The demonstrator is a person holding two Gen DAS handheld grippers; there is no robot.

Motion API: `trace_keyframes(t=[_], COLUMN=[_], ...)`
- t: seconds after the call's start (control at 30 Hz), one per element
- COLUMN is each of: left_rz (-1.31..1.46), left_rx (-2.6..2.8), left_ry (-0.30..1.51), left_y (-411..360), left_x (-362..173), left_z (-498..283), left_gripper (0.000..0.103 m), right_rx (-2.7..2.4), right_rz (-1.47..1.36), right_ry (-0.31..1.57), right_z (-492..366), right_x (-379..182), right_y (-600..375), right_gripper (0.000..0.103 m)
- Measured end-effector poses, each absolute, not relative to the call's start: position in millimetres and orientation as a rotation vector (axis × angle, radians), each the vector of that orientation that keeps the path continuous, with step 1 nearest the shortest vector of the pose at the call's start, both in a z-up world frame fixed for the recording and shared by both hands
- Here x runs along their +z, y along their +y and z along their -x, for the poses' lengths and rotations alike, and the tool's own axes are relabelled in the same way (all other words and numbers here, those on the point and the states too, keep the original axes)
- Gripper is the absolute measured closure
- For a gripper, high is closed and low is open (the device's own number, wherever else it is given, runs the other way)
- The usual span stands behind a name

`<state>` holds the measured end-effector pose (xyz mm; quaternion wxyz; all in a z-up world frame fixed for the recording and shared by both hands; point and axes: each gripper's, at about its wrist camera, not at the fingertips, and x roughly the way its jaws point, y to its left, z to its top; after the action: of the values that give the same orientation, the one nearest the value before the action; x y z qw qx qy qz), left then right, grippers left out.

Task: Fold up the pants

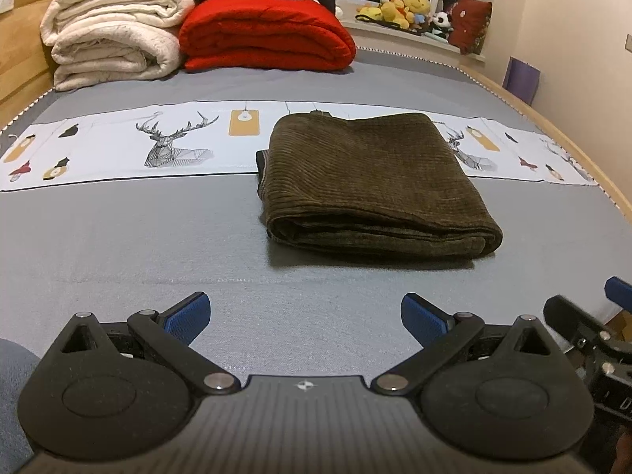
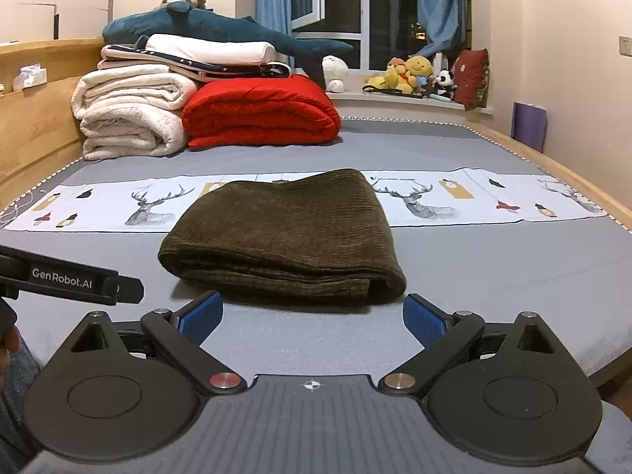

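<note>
1. My left tongs (image 1: pixel 304 318) stand wide open with nothing between the blue pads (image 1: pixel 189 316); they hover low over the bare grey bed (image 1: pixel 138 237), near its front edge.
2. My right tongs (image 2: pixel 312 318) are spread just as wide and hold nothing either. Their blue pads (image 2: pixel 424 322) sit just short of the near folded edge of the pants, apart from the cloth.
3. The brown corduroy pants (image 1: pixel 367 181) lie folded into a thick rectangular bundle on the bed. In the left wrist view they are ahead and a little to the right; in the right wrist view the pants (image 2: pixel 284 233) are almost dead ahead.
4. The far end of the bundle rests on a white printed strip with stag drawings (image 1: pixel 173 146) that runs across the mattress; the near end lies on the plain grey cover.
5. At the left edge of the right wrist view I see part of the left unit, marked "GenRobot.AI".
6. Well beyond the pants, by the wooden headboard (image 2: pixel 35 118), a rolled cream blanket (image 2: pixel 130 118) and a folded red quilt (image 2: pixel 260 116) sit side by side, touching.
7. A blue plush shark (image 2: pixel 221 29) lies on top of that stack, and soft toys (image 2: pixel 410 75) crowd the window sill.
</note>
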<state>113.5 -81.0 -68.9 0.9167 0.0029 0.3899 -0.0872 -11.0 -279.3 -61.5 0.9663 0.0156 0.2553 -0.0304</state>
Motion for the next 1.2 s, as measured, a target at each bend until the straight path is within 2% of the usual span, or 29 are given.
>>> trace_keyframes(t=[1.2], left_rz=[-0.050], left_rx=[-0.167], left_ry=[0.808], left_y=[-88.6], left_x=[-71.9], left_z=[-113.3], left_gripper=[0.000], right_rx=[-0.064], right_rz=[-0.052], right_ry=[0.500], right_z=[7.8], right_x=[-58.3], right_y=[-286.4], right_gripper=[0.005])
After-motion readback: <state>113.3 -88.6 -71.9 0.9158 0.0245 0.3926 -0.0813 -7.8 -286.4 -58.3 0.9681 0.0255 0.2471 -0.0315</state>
